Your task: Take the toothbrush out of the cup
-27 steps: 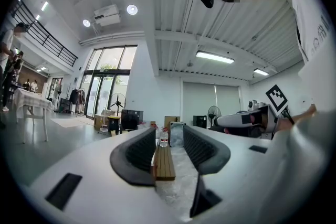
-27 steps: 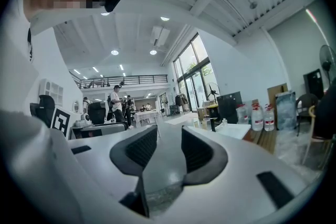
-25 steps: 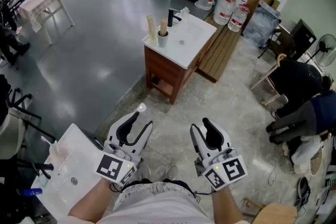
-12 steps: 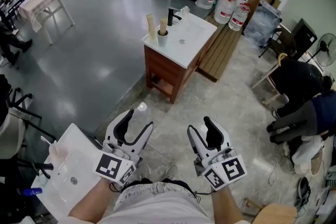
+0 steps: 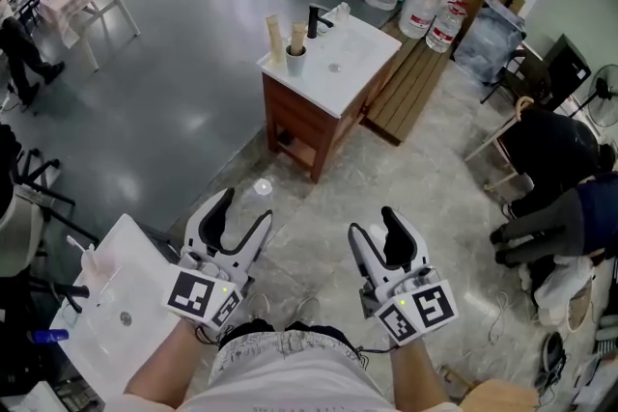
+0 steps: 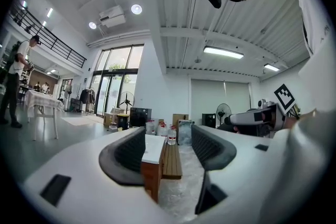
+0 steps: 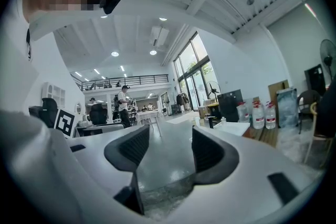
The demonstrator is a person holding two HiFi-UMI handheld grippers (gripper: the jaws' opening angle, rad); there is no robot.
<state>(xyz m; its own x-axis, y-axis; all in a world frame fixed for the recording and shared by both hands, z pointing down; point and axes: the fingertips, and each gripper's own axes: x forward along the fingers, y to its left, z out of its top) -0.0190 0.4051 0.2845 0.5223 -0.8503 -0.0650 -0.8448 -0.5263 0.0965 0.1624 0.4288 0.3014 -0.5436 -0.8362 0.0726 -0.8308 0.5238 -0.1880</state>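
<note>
Far from the cup [image 5: 295, 64], left gripper [image 5: 243, 209] and right gripper [image 5: 375, 225] had just opened their jaws (both empty); approach seemed next

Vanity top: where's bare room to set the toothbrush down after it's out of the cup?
Crowded: left corner, where cup, toothbrush, a tall beige piece and the black faucet cluster. Free: the white top between the drain and the wooden bench side, plus the front edge strip. Too small to tell if it slopes.
</note>
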